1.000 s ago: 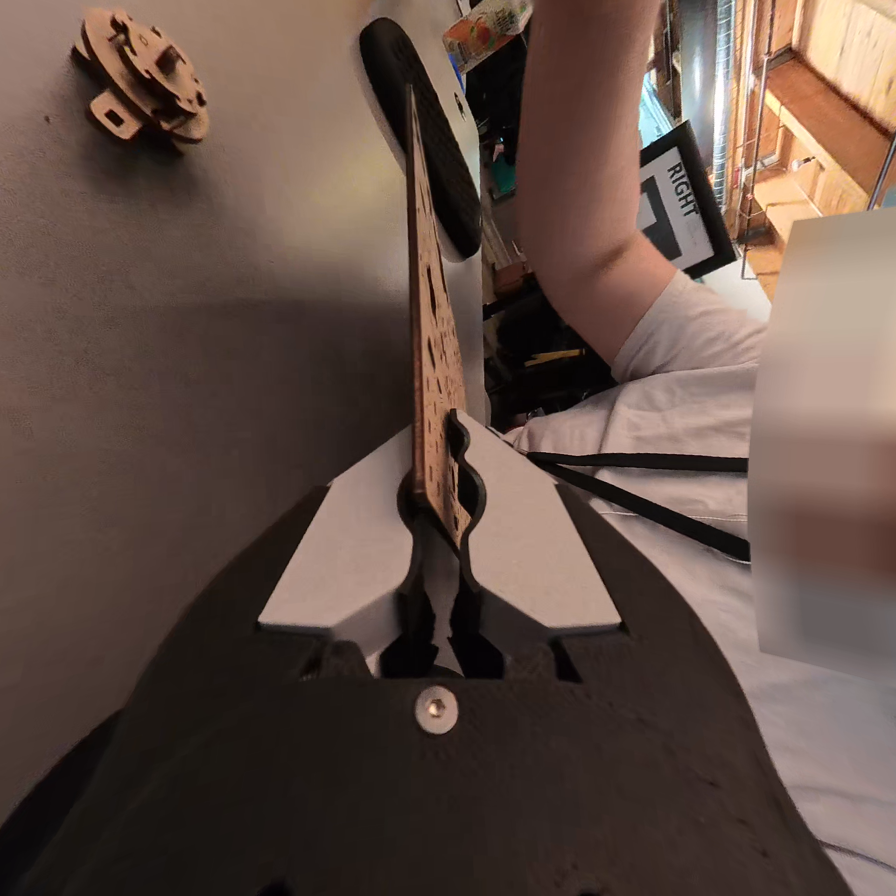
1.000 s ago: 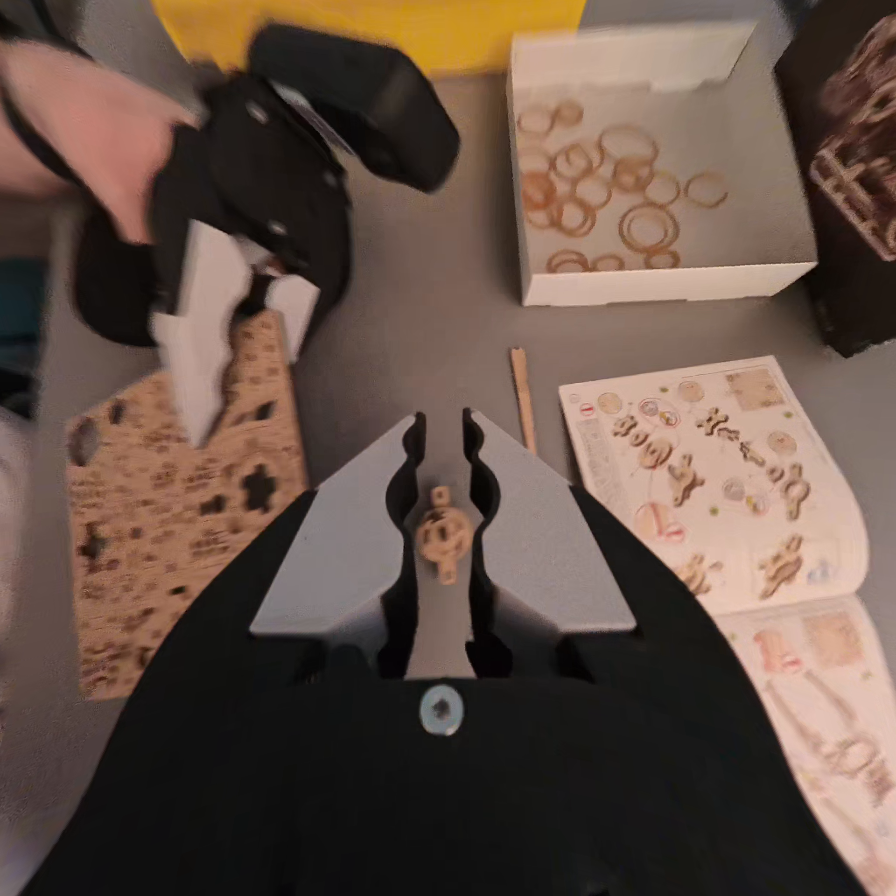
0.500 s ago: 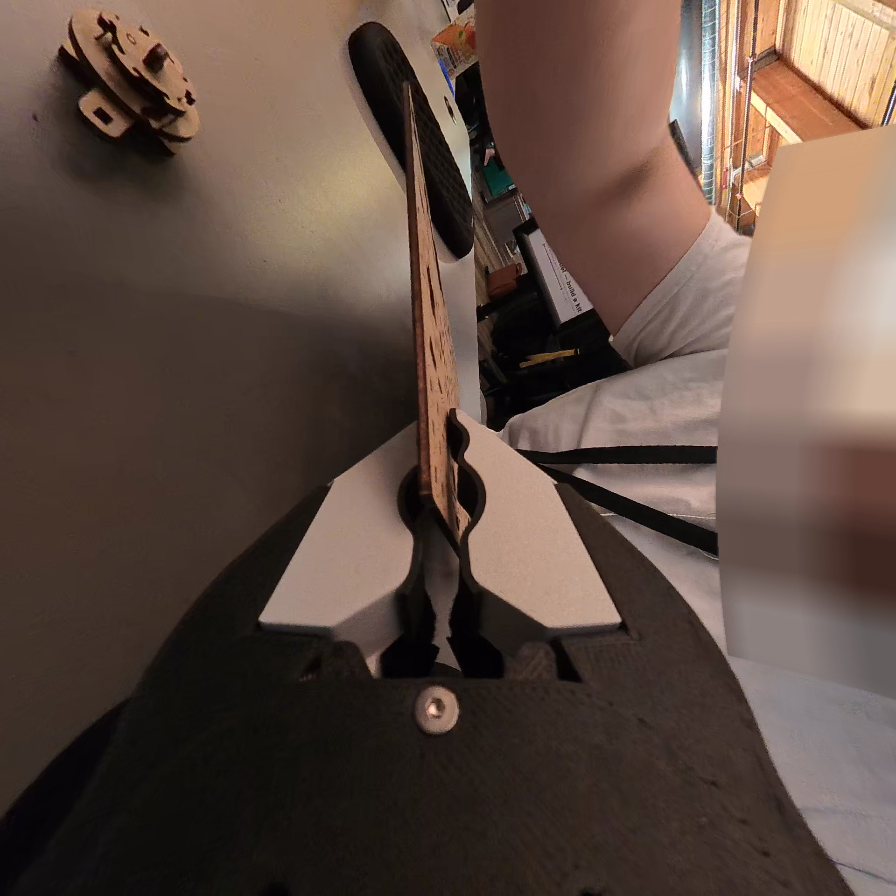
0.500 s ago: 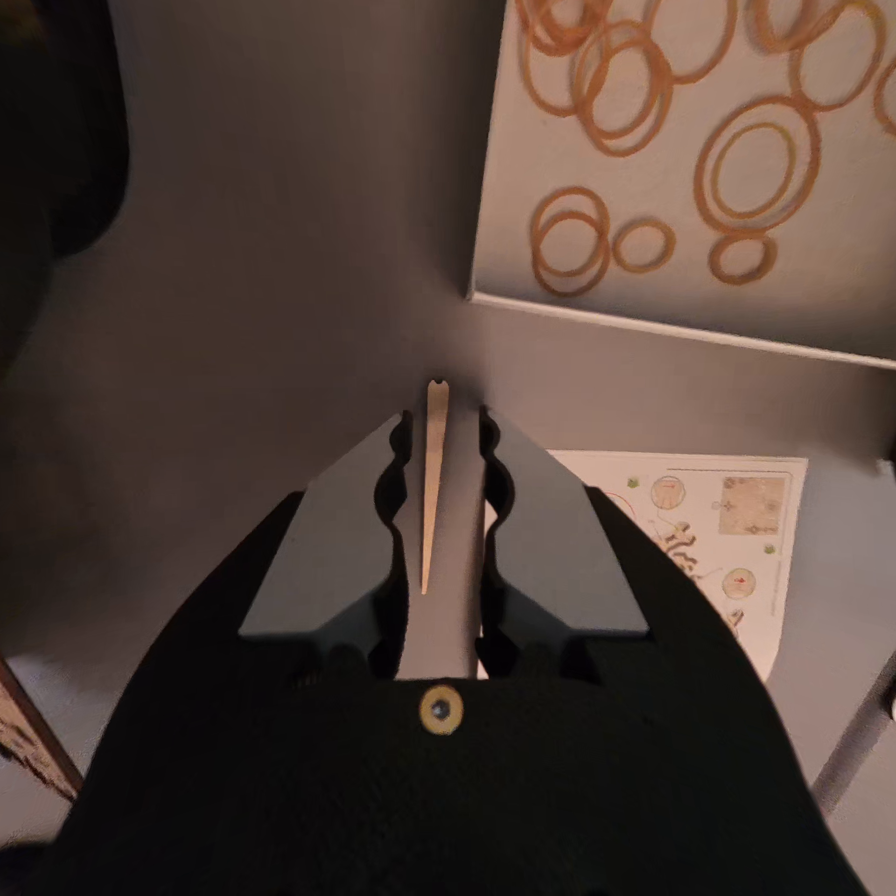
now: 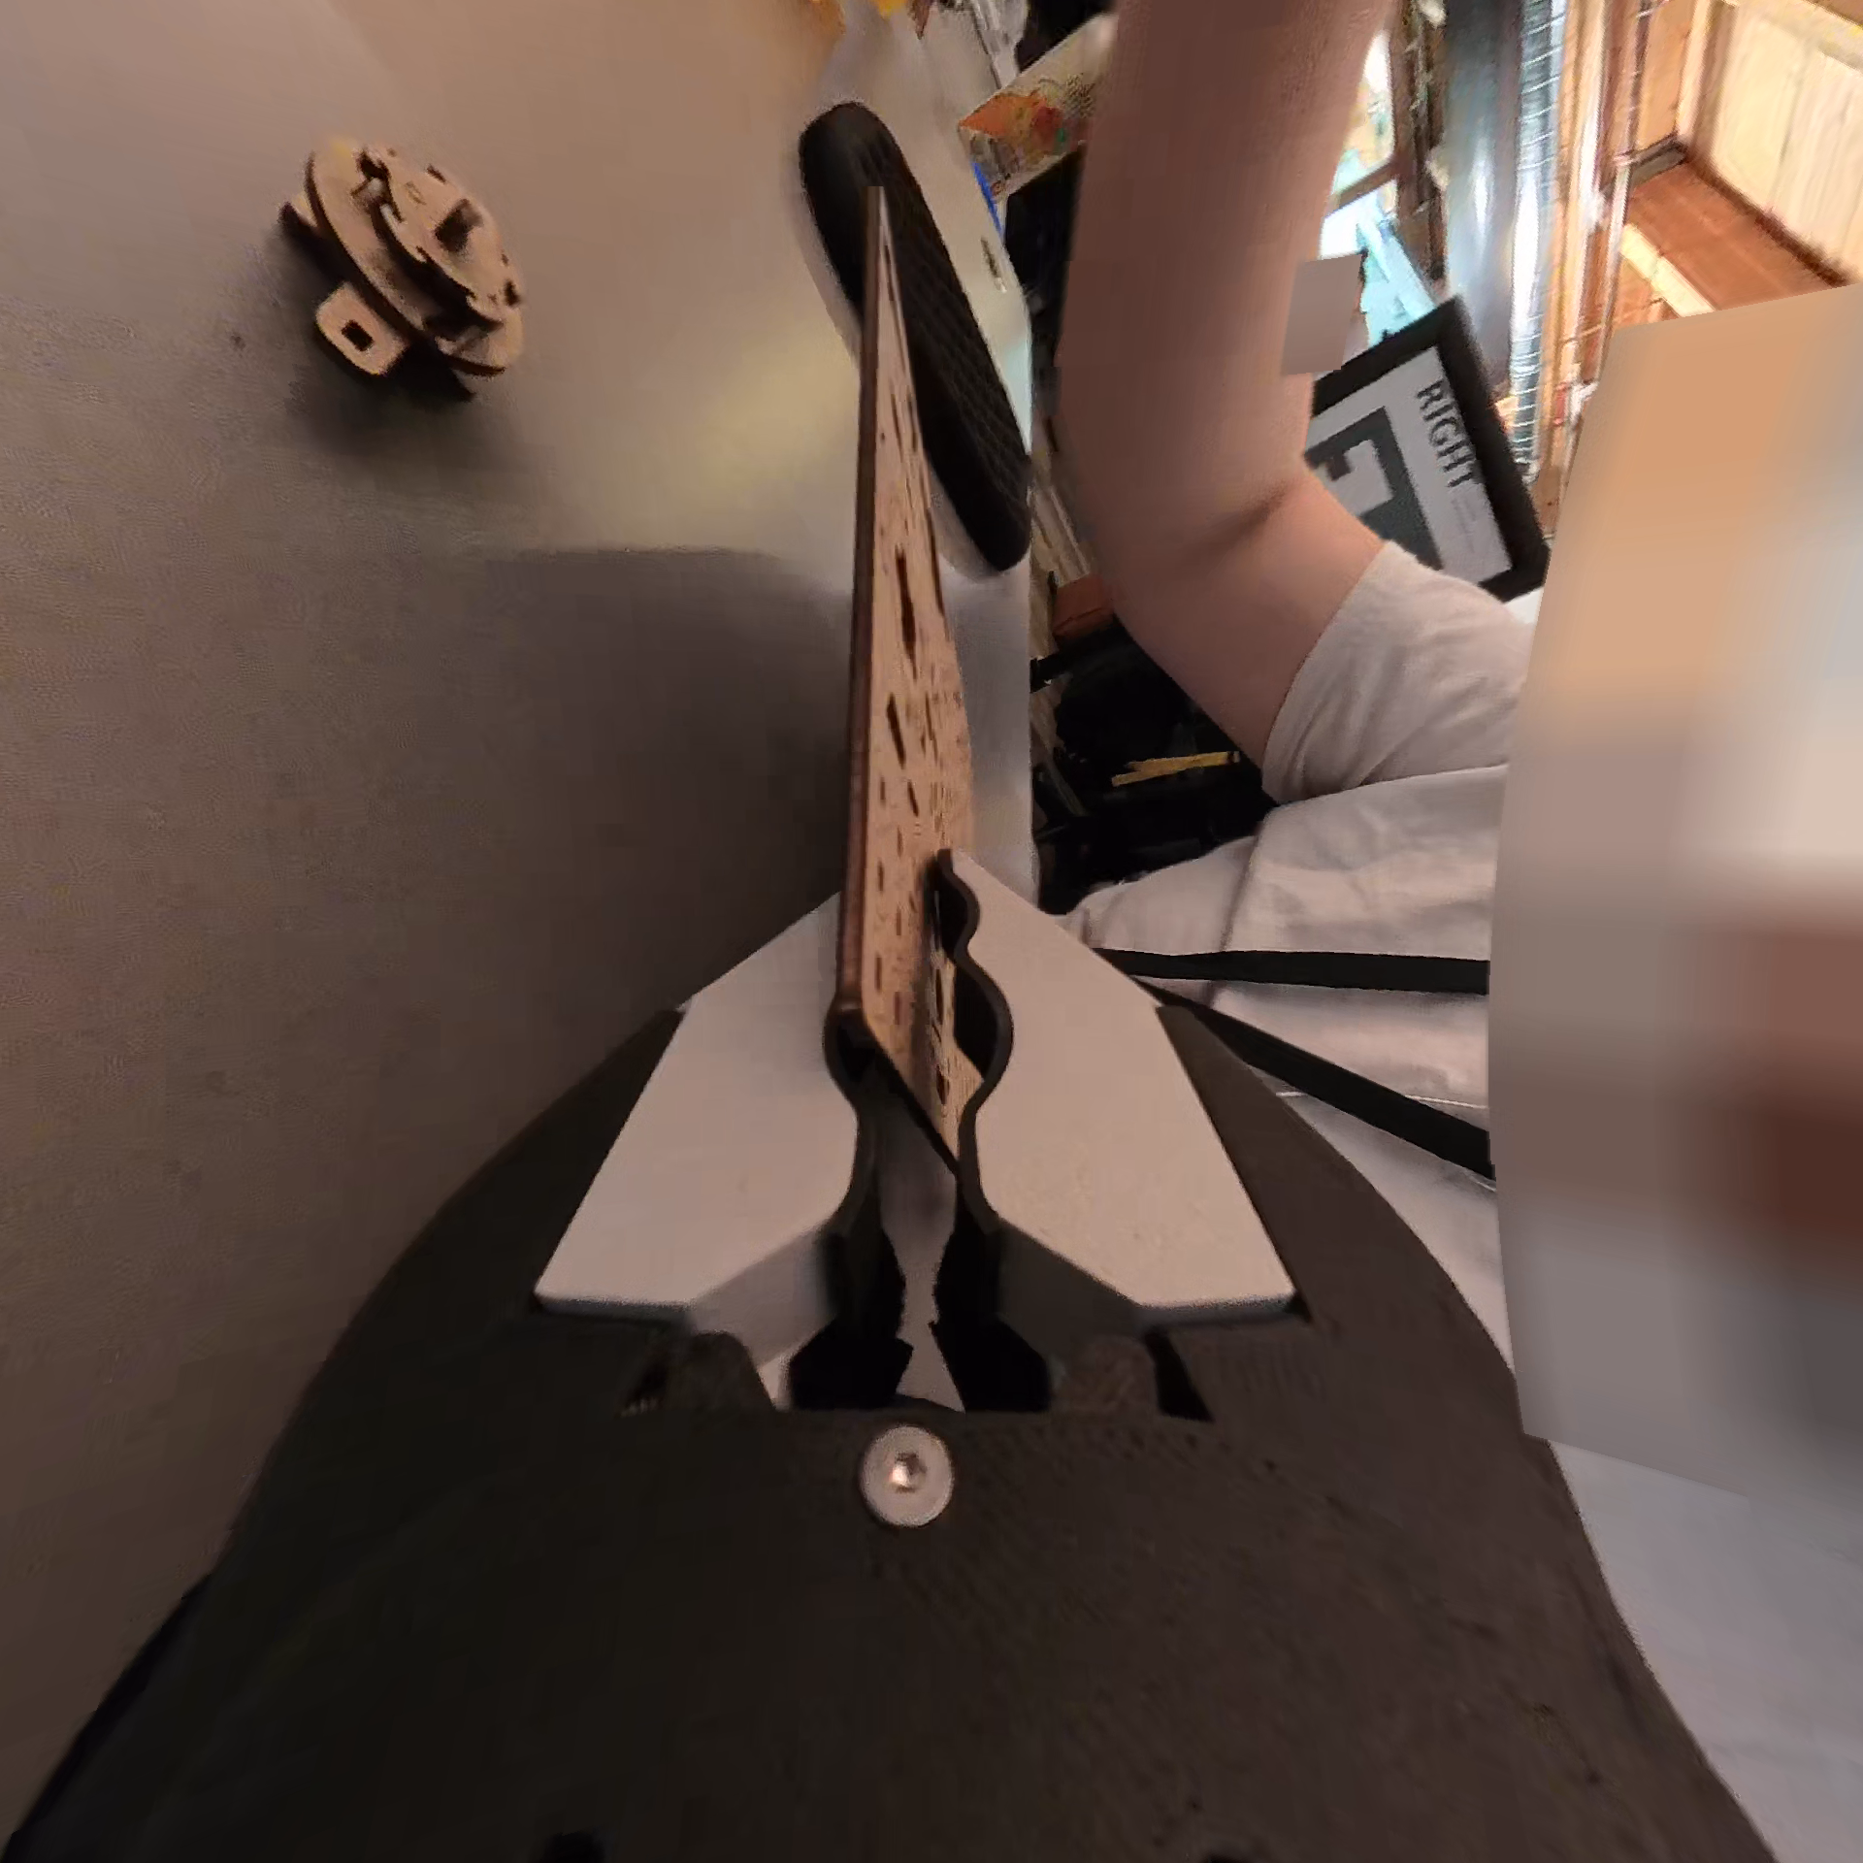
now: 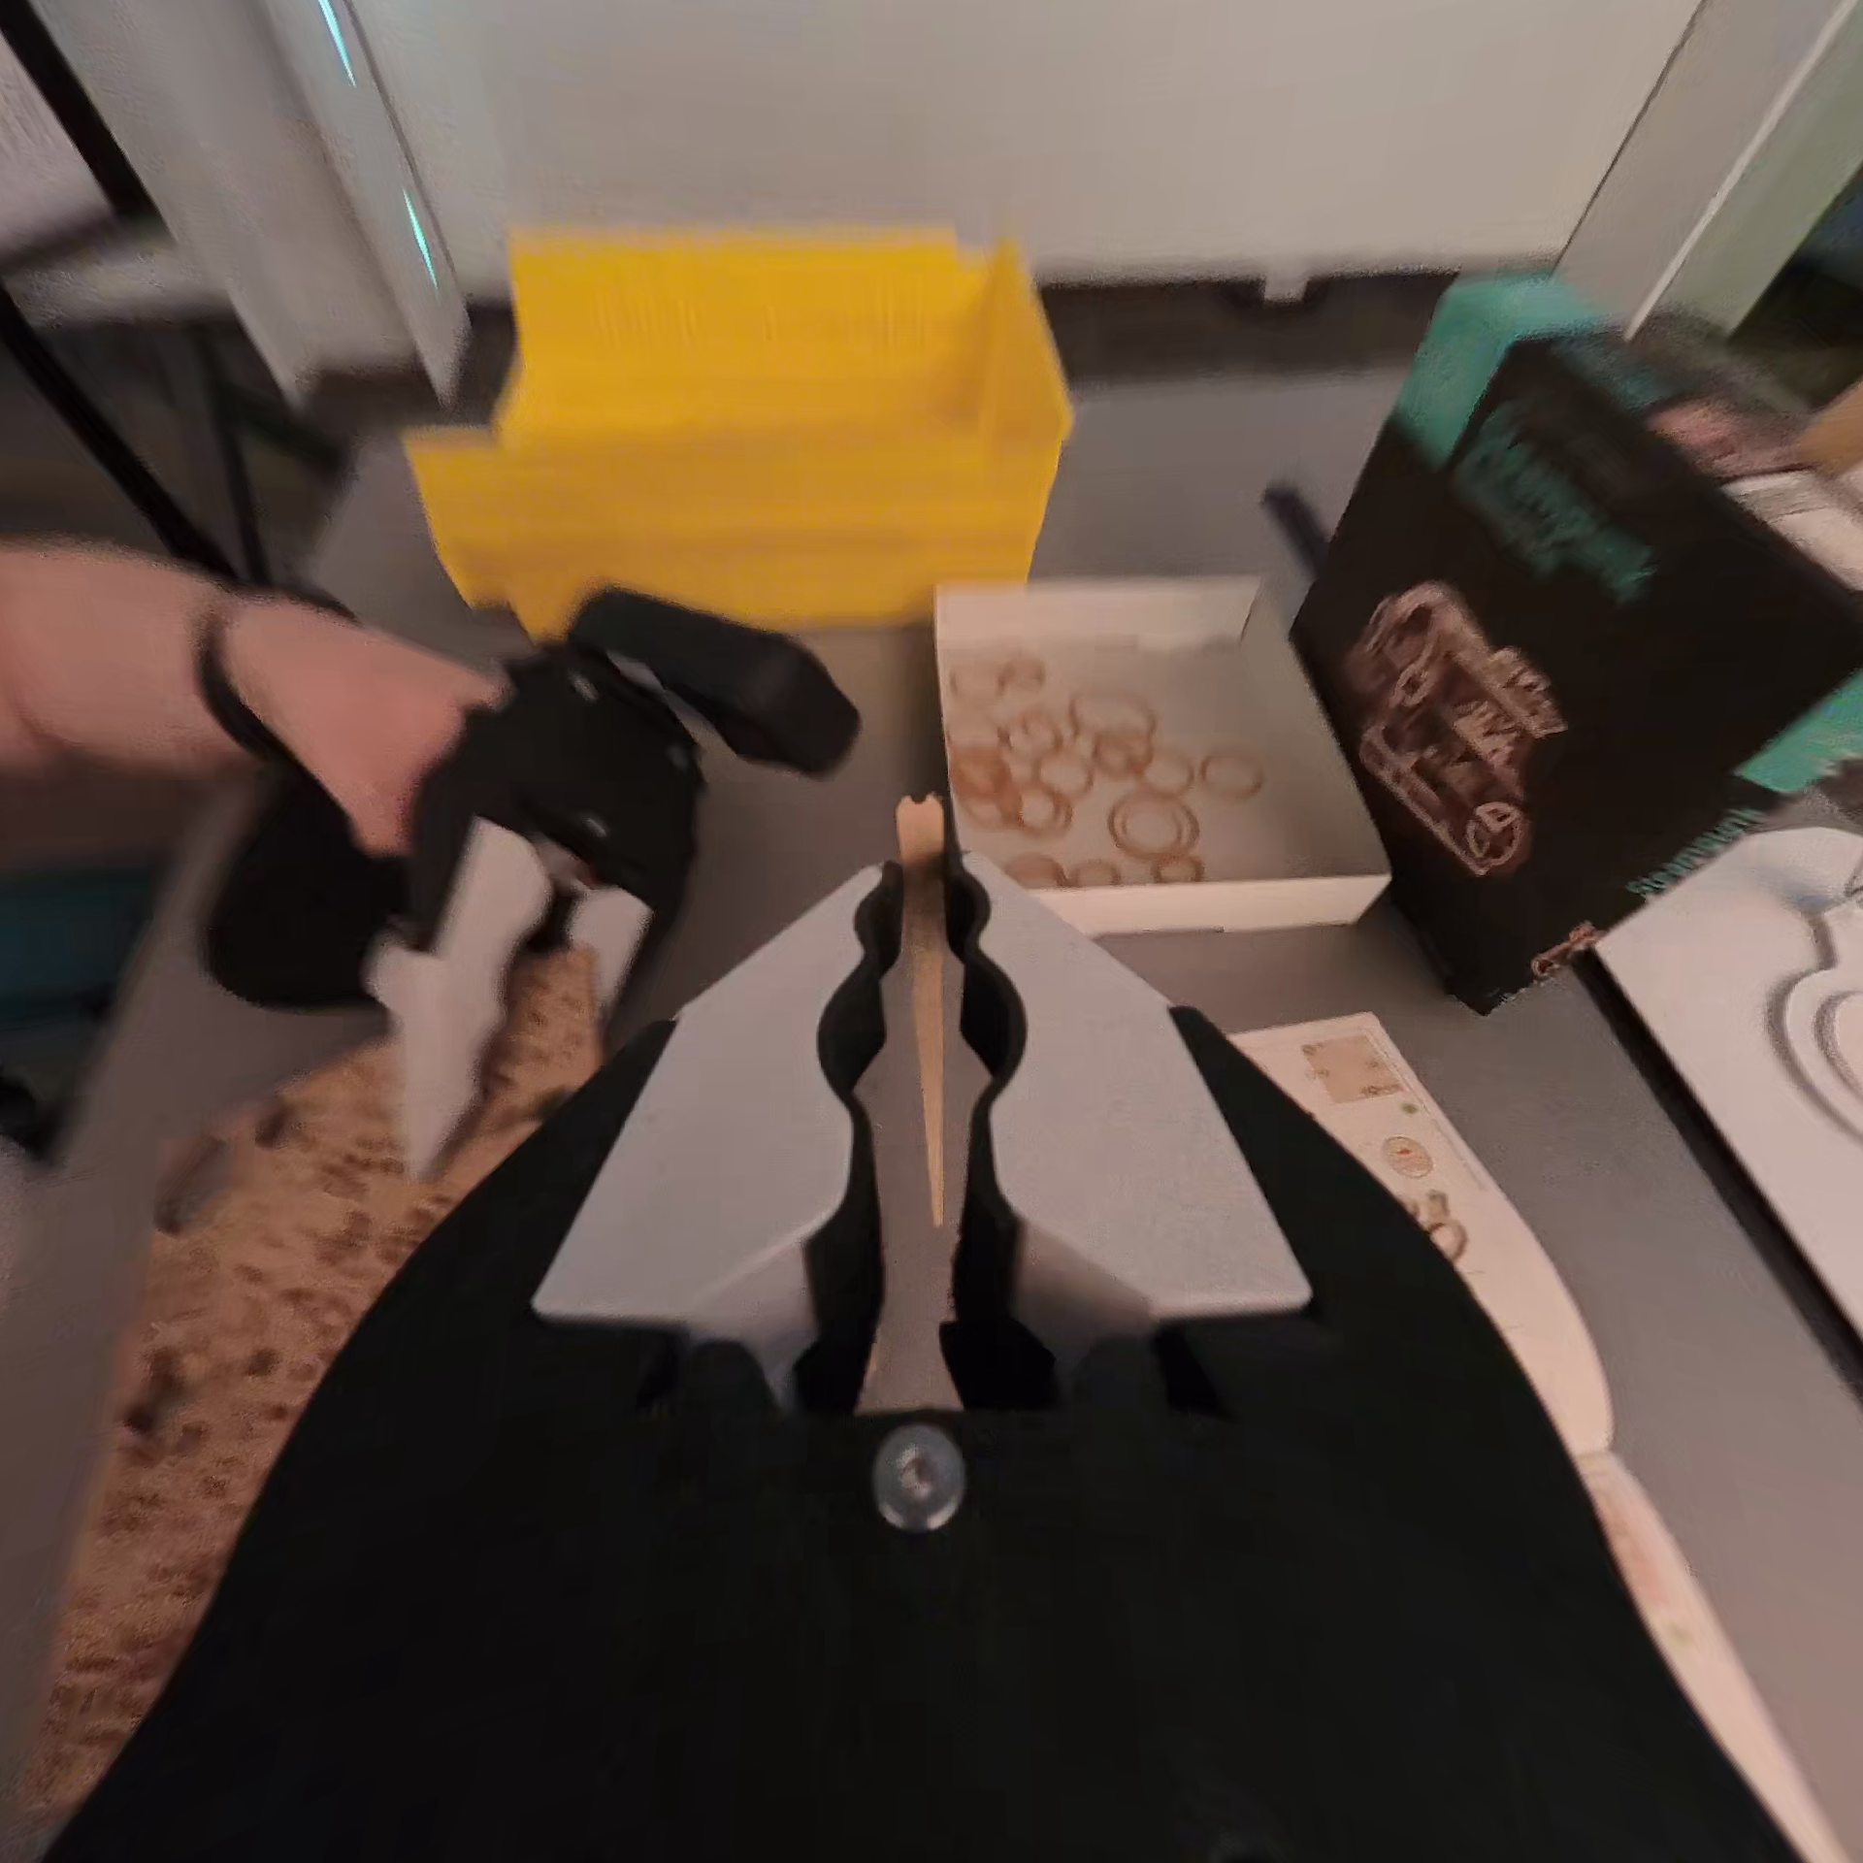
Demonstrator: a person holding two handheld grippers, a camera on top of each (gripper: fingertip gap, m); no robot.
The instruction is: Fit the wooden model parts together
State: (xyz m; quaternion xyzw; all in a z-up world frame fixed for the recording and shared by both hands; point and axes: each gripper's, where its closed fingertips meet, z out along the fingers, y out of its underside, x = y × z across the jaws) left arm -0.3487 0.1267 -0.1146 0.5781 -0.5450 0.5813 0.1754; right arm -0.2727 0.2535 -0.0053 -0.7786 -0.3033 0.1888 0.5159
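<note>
My left gripper point(image 5: 900, 907) is shut on one edge of a flat laser-cut wooden sheet point(image 5: 900, 645), which I see edge-on standing up from the jaws. A small round wooden assembly point(image 5: 408, 274) lies on the grey table at the upper left. My right gripper point(image 6: 919, 879) is shut on a thin wooden stick point(image 6: 925, 1018) that pokes out past the fingertips, held above the table. In the right wrist view the left gripper point(image 6: 504, 907) and its sheet point(image 6: 252, 1260) show at the left, with a hand on the handle.
A yellow bin point(image 6: 746, 454) stands at the back. A white box of rubber bands point(image 6: 1300, 887) and a dark kit box point(image 6: 1563, 706) stand at the right, an instruction booklet point(image 6: 1411, 1190) below them. A black round pad point(image 5: 927, 353) and a person's arm point(image 5: 1190, 403) are near the sheet. About 20 cm separates my left fingertips from my right.
My right gripper has closed on the stick that lay between its fingers and lifted it off the table, tilting up. The left gripper still holds the sheet, shifted only slightly.
</note>
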